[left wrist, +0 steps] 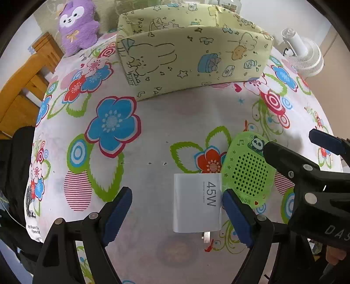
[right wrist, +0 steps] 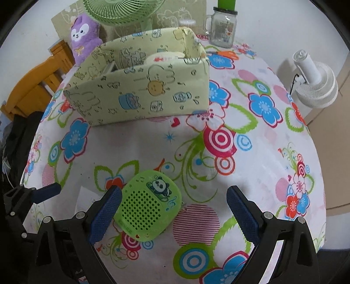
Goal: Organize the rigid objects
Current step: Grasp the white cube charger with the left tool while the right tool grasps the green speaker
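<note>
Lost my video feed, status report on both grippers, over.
Left gripper open around white 45W charger. Right gripper open, green panda speaker between jaws. Charger and speaker side by side, crowding both grips.

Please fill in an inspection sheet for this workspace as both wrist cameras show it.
Surface: floral tablecloth, covering the table.
Job's things: white 45W charger and green panda speaker lie side by side; yellow-green storage box behind.
Clutter: purple plush toy, glass jar.
Grippers: left gripper open around charger; right gripper open around speaker.
Cables: black lead at white fan.
Surroundings: green fan, wooden chair.
</note>
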The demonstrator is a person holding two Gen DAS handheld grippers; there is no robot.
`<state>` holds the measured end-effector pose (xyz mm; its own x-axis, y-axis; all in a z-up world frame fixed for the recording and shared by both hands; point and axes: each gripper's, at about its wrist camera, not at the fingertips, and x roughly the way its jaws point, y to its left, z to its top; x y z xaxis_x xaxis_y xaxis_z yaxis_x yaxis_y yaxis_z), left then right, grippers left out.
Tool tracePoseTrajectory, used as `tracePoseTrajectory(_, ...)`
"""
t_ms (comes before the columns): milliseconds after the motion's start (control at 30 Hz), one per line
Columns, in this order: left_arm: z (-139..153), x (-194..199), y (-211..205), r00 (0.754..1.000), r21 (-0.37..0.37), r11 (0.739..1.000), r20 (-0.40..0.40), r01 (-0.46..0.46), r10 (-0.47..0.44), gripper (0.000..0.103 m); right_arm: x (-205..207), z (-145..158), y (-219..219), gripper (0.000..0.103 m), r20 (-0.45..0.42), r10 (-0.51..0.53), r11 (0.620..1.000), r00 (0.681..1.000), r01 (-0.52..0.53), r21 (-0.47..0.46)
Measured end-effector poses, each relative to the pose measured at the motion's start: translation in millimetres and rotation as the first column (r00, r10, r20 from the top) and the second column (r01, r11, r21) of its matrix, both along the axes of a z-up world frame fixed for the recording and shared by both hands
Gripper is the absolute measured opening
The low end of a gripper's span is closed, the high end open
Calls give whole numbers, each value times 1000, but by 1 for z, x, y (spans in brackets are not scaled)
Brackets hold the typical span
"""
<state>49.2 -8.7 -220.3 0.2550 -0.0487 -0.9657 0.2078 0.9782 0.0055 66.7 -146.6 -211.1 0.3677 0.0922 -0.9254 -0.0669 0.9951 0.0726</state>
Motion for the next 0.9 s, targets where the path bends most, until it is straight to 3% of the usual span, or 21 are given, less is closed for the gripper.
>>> tracePoseTrajectory(167,-2,-4,-2,1000,-21,1000,-8,4,-4,76,0,-8,-2,98,-18,7,1000,1000,-7,8)
tracePoseTrajectory(333,-11,-9,-5,999,-48,999,-38,16,-18,57,2,-15,3,98,-33,53,997,998,-51,53)
tracePoseTrajectory(567,-15,-19,-10,1000,-34,999,-20,21,-22,54,3,-21,10,98,-33,131,991,991,-130,39)
tracePoseTrajectory(667,-16,-19,-10,1000,-34,999,-12,17,-18,48,4,-23,7,98,-43,148,989,988,-147,24)
tracePoseTrajectory(900,-18,-20,-12,1000,-19,1000,-6,11,-11,48,4,-24,5,98,-42,237,971,971,-238,-19)
